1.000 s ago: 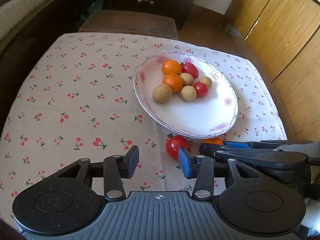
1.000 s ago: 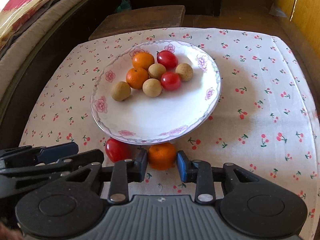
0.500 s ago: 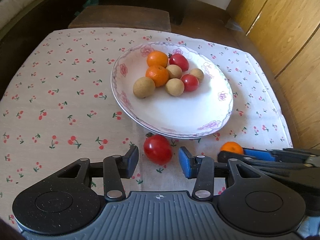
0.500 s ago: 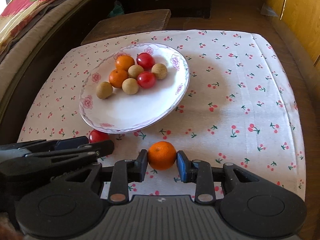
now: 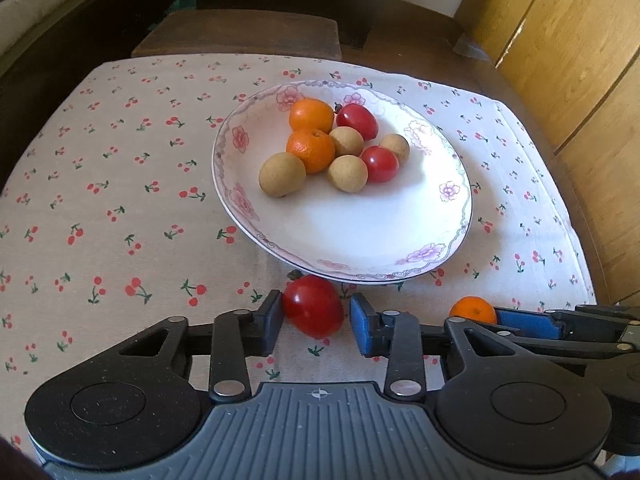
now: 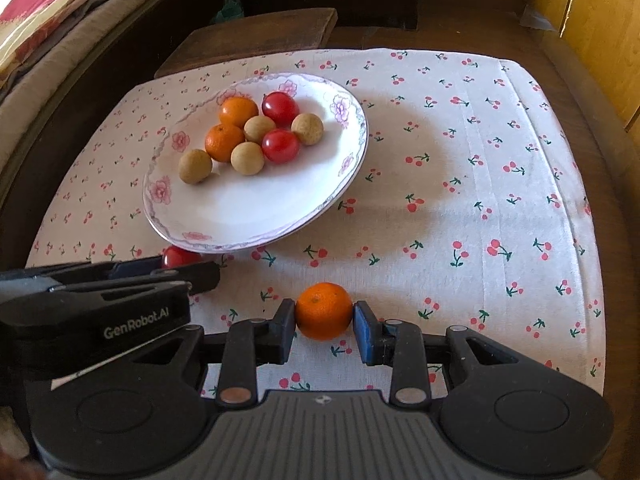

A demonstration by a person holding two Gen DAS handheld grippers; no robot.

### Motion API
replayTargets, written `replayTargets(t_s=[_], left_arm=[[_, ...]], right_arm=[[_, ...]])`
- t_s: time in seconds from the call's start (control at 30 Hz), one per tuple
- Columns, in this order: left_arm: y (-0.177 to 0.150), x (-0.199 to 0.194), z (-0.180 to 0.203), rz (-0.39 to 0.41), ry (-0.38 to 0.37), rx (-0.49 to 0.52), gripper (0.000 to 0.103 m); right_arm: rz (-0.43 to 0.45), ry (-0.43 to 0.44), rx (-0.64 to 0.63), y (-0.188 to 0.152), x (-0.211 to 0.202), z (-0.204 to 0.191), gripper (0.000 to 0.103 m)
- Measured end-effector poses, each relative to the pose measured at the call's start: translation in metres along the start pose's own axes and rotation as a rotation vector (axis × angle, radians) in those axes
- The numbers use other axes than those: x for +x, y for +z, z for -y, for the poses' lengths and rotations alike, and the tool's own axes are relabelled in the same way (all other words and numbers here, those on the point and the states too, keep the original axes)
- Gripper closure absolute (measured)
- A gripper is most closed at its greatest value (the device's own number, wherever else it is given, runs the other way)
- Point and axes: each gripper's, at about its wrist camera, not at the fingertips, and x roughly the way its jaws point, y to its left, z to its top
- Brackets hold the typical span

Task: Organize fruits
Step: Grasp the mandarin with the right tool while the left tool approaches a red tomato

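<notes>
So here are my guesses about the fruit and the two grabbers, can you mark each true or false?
1. The plate holds eight fruits. True: the plate has two oranges, two red tomatoes and four tan round fruits.
2. The right gripper is empty. False: the right gripper is shut on a small orange.
3. A red tomato sits between the left gripper's fingers. True: the left gripper has the loose tomato between its closing jaws; one pad touches it, the other shows a slight gap.
4. The plate sits on bare wood. False: it rests on a cherry-print tablecloth.
5. The held orange is over the plate. False: it is over the cloth, nearer the camera than the plate.
</notes>
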Motion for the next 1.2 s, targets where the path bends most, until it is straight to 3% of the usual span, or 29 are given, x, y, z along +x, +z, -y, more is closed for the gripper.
replayTargets(t_s=[0.57, 0.73, 0.87, 1.1, 1.2], left_arm=[[-0.018, -0.02, -0.003, -0.018, -0.032, 0.054, 0.066], [-0.024, -0.026, -0.011, -0.013, -0.058, 0.006, 0.065], [-0.017, -0.026, -0.013, 0.032, -0.057, -0.054, 0.061], [-0.006, -0.011, -0.003, 0.037, -0.053, -0.123, 0.046], [-0.004, -0.009, 0.0, 0.062, -0.022, -0.141, 0.046]], right_arm=[[-0.023, -0.005, -0.031, -0.011, -0.005, -0.005, 0.07], [-0.02, 0.004, -0.022, -0.018, -0.011, -0.005, 0.07], [-0.013, 0.01, -0.008, -0.017, -0.013, -0.002, 0.07], [-0.013, 0.014, 0.01, -0.014, -0.011, 0.008, 0.07], [-0.016, 0.014, 0.014, -0.016, -0.01, 0.012, 0.07]])
